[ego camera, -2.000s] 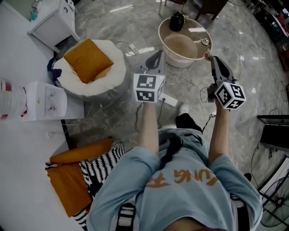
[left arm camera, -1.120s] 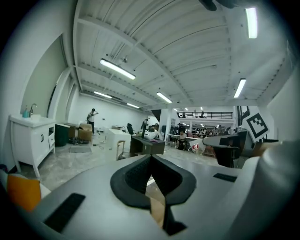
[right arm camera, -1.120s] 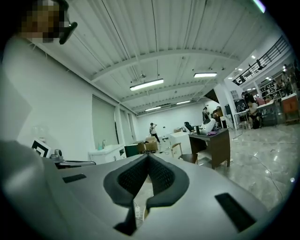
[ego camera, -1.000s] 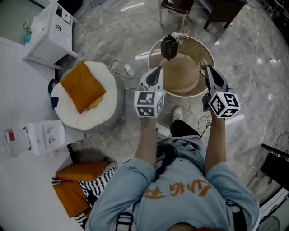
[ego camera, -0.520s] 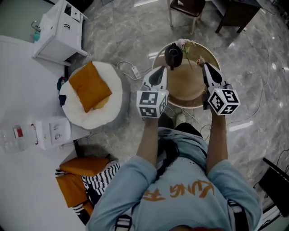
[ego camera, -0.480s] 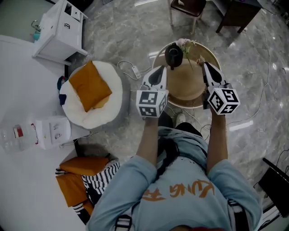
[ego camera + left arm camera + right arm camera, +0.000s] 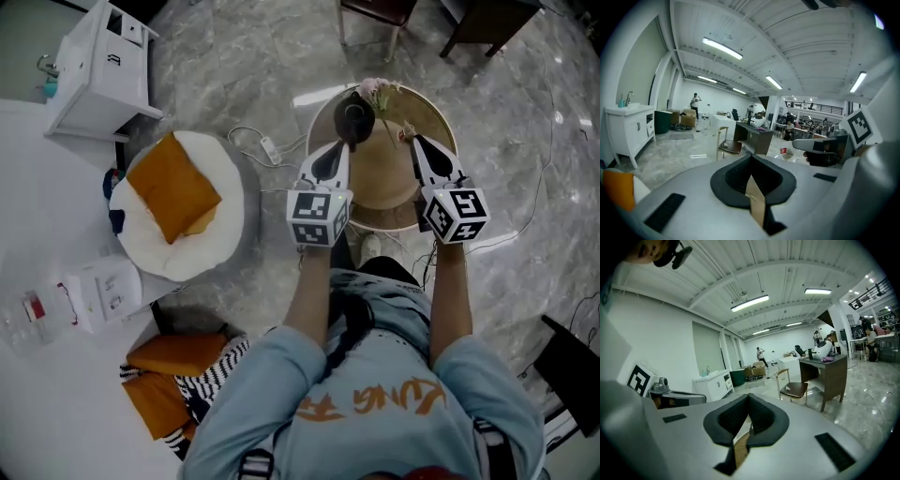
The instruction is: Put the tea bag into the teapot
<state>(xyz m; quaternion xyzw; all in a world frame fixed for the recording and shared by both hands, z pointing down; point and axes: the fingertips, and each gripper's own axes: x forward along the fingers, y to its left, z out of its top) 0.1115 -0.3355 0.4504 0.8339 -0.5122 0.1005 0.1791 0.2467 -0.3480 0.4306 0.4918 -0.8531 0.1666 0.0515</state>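
A dark teapot (image 7: 354,120) stands at the far left of a round tan table (image 7: 384,178), beside a small sprig of flowers (image 7: 375,91). A small pale thing (image 7: 406,132) lies just ahead of my right gripper; I cannot tell whether it is the tea bag. My left gripper (image 7: 335,148) hovers over the table's left side, just short of the teapot, its black pads (image 7: 761,174) together with nothing between them. My right gripper (image 7: 417,141) hangs over the right side, pads (image 7: 761,416) closed and empty. Neither gripper view shows the teapot.
A white round cushion seat with an orange pillow (image 7: 173,192) sits left of the table, with cables (image 7: 267,145) on the marble floor between. A white cabinet (image 7: 98,61) stands far left. A wooden chair (image 7: 727,146) and a dark desk (image 7: 825,371) stand beyond the table.
The person has stepped up to the round table; both grippers now reach over its near half instead of the floor. The jaws have stayed closed throughout.
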